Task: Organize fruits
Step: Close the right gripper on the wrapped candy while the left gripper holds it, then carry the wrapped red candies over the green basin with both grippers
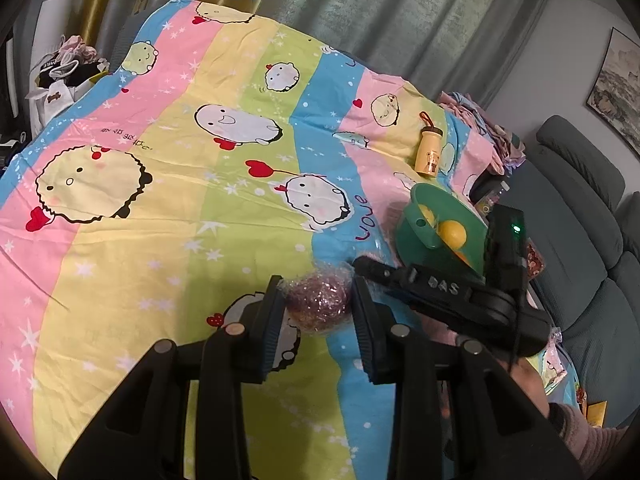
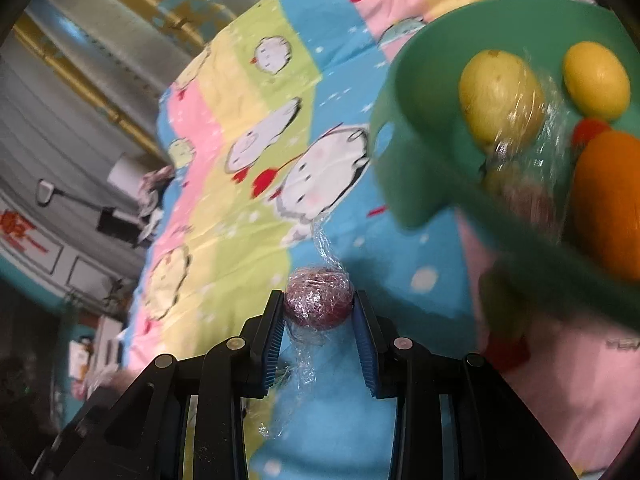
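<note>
A dark red fruit wrapped in cling film (image 2: 318,300) sits between the fingertips of my right gripper (image 2: 318,308), which is shut on it above the cartoon bedsheet (image 2: 240,120). In the left wrist view a film-wrapped reddish fruit (image 1: 318,300) sits between the pads of my left gripper (image 1: 318,304), which is shut on it. The right gripper's black body (image 1: 460,300) crosses just right of it. A green bowl (image 2: 420,80) at upper right holds a yellow-green fruit (image 2: 500,96), a lemon (image 2: 596,80) and an orange (image 2: 608,200). The bowl also shows in the left wrist view (image 1: 432,216).
A small yellow bottle (image 1: 428,148) stands on the sheet beyond the bowl. A grey sofa (image 1: 580,220) runs along the right. Bags and clutter (image 1: 68,72) lie past the sheet's far left edge. Curtains (image 1: 360,8) hang behind.
</note>
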`<action>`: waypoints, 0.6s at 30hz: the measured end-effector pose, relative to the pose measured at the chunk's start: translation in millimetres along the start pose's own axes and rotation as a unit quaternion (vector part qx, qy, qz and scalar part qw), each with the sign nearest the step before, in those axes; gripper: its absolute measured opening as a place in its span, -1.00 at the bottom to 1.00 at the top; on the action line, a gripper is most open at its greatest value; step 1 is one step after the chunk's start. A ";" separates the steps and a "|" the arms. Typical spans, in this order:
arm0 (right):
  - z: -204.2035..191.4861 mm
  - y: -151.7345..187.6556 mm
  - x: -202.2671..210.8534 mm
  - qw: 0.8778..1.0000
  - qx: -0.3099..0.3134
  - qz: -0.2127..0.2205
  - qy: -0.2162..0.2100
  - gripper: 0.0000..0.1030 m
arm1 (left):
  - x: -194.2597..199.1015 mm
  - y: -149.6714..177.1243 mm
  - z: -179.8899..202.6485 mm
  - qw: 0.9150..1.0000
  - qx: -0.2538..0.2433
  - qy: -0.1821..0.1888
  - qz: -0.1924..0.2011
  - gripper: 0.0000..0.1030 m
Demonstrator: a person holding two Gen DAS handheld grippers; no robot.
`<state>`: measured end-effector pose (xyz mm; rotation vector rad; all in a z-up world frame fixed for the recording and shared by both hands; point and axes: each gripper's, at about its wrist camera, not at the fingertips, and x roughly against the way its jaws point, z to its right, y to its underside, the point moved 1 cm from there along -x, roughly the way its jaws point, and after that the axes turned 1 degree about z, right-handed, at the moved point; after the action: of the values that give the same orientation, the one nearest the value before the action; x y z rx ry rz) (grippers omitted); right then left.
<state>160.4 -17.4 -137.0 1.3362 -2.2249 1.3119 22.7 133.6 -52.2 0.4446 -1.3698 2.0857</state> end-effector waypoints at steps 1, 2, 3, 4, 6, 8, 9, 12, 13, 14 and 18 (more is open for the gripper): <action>-3.0 2.6 2.7 1.000 0.007 -0.004 -0.005 -0.31 | 0.6 0.2 1.6 1.000 -0.001 -0.001 0.000 -0.36; -5.2 5.0 5.8 1.000 0.011 -0.007 -0.011 -0.31 | 1.3 0.0 3.0 1.000 -0.004 -0.003 0.001 -0.36; -6.6 6.3 7.8 1.000 0.013 -0.008 -0.015 -0.31 | 2.1 0.1 4.5 1.000 -0.005 -0.004 0.002 -0.36; -8.1 8.0 10.4 1.000 0.016 -0.010 -0.020 -0.31 | 2.7 0.4 6.1 1.000 -0.005 -0.005 0.002 -0.36; -9.9 10.8 16.2 0.999 0.021 -0.013 -0.028 -0.31 | 3.6 0.9 7.8 1.000 -0.005 -0.006 0.002 -0.36; -11.4 12.6 22.3 0.999 0.027 -0.012 -0.033 -0.31 | 4.8 1.2 9.9 1.000 -0.006 -0.008 0.002 -0.36; -12.3 13.4 25.9 0.999 0.031 -0.011 -0.035 -0.31 | 5.5 1.4 11.2 1.000 -0.008 -0.011 0.001 -0.36; -13.1 16.8 35.8 0.998 0.040 -0.013 -0.046 -0.31 | 7.6 1.9 14.9 1.000 -0.011 -0.017 0.001 -0.36; -13.8 18.0 38.7 0.998 0.045 -0.014 -0.048 -0.31 | 8.1 2.4 16.0 1.000 -0.012 -0.019 0.001 -0.36; -15.3 19.4 41.8 0.997 0.052 -0.015 -0.051 -0.31 | 8.7 2.8 17.2 1.000 -0.014 -0.023 0.002 -0.36; -21.5 22.9 51.1 0.995 0.080 -0.022 -0.048 -0.31 | 9.9 4.5 21.5 0.999 -0.016 -0.031 0.000 -0.36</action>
<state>108.7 -26.4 -108.0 1.5255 -2.1766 1.4665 11.2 115.7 -40.8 0.5002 -1.4371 2.0636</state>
